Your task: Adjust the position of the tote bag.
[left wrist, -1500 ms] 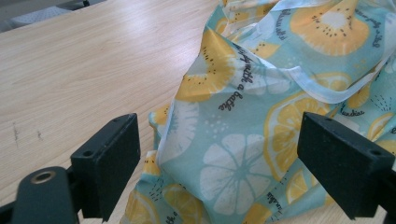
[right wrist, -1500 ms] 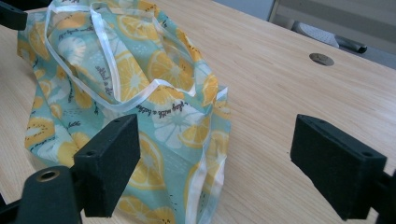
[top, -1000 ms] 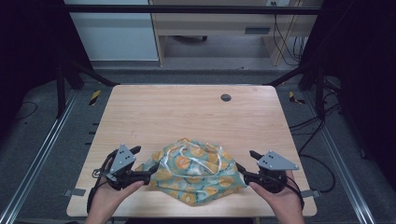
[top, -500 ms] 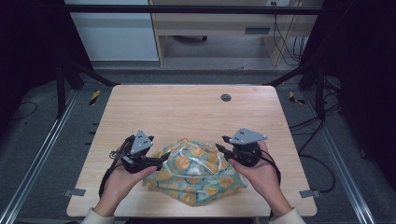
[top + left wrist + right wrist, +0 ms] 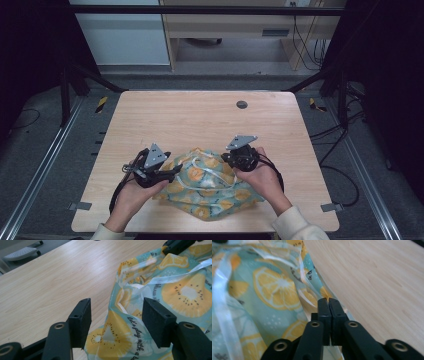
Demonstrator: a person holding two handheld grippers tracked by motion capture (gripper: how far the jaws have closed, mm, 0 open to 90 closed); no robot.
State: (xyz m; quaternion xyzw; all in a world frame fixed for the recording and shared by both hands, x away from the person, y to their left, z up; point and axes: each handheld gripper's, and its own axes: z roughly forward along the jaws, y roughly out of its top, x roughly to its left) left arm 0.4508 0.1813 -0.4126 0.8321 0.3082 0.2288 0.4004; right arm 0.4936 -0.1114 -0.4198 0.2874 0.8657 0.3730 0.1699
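A crumpled teal plastic bag (image 5: pixel 205 192) printed with orange and lemon slices lies near the front edge of the wooden table (image 5: pixel 200 120). My left gripper (image 5: pixel 176 170) is at its left side. In the left gripper view the jaws (image 5: pixel 116 315) straddle a raised fold of the bag (image 5: pixel 185 292) and have just been closing, with the pads still apart from it. My right gripper (image 5: pixel 225 157) is at the bag's upper right. In the right gripper view its jaws (image 5: pixel 328 301) are pressed together on the clear edge of the bag (image 5: pixel 272 287).
A small dark round grommet (image 5: pixel 242 104) sits in the tabletop at the far side. Bare wood stretches behind and to both sides of the bag. Black frame posts and cables stand around the table, with a cabinet beyond it.
Both hands have moved in from the bag's sides onto it, the right one farther, up and to the left. The right jaws have come together and the left jaws have narrowed.
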